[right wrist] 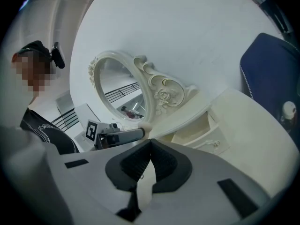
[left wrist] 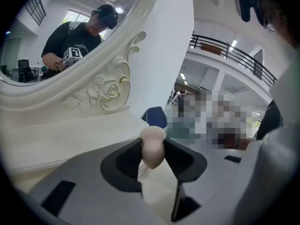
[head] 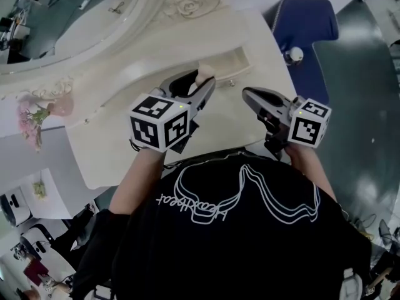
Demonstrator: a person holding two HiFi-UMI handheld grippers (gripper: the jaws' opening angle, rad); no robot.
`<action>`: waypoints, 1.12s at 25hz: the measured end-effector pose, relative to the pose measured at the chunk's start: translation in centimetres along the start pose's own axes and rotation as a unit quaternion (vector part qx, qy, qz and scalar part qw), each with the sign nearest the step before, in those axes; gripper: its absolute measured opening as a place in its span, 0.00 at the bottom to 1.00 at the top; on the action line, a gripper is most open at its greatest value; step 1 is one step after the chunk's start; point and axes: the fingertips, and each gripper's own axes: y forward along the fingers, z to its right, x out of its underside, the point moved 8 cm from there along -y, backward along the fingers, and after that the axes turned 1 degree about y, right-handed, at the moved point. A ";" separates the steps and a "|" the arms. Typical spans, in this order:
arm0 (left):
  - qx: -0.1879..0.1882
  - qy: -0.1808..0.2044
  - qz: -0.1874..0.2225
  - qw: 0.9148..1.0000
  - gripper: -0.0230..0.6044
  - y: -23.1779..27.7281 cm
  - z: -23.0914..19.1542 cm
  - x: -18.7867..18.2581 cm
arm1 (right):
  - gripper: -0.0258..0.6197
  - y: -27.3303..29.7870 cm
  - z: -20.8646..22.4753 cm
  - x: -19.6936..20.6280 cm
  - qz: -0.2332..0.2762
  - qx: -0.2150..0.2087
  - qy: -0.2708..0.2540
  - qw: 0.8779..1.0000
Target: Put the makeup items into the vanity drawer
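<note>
A beige egg-shaped makeup sponge (left wrist: 152, 146) is pinched between the dark pads of my left gripper (left wrist: 153, 154), which is shut on it. In the head view the sponge (head: 201, 78) and the left gripper (head: 203, 85) hover over the cream vanity top, just in front of the open vanity drawer (head: 232, 66). My right gripper (head: 248, 94) is to the right of it, near the drawer's right end. Its jaws (right wrist: 150, 144) meet at the tips with nothing between them. The right gripper view also shows the drawer (right wrist: 199, 130) and the left gripper (right wrist: 123, 136).
An oval mirror in a carved cream frame (head: 187, 5) stands behind the drawer. A blue chair (head: 306, 20) sits beyond the vanity's right end. Pink flowers (head: 31, 114) stand at the left end. The vanity's front edge (head: 206, 155) is against the person's body.
</note>
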 end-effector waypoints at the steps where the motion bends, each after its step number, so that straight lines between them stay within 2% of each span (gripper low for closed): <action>1: 0.000 0.002 -0.002 1.000 0.28 0.6 0.1 -0.1 | 0.05 -0.3 0.3 -0.2 0.001 0.000 0.000 1.000; 6: -0.008 0.013 -0.021 1.000 0.28 3.3 0.1 -0.2 | 0.05 -1.2 1.8 -0.9 -0.006 0.004 -0.002 1.000; 17: -0.037 0.073 -0.080 0.993 0.29 8.4 -0.9 1.0 | 0.05 -3.0 4.3 -1.4 -0.016 0.007 0.002 1.000; 23: -0.056 0.086 -0.114 0.988 0.29 10.1 -1.2 1.7 | 0.05 -4.1 4.8 -1.7 -0.013 0.006 0.001 1.000; 28: -0.059 0.068 -0.111 0.990 0.29 10.1 -1.3 1.6 | 0.05 -4.9 5.4 -1.5 -0.014 0.009 0.009 1.000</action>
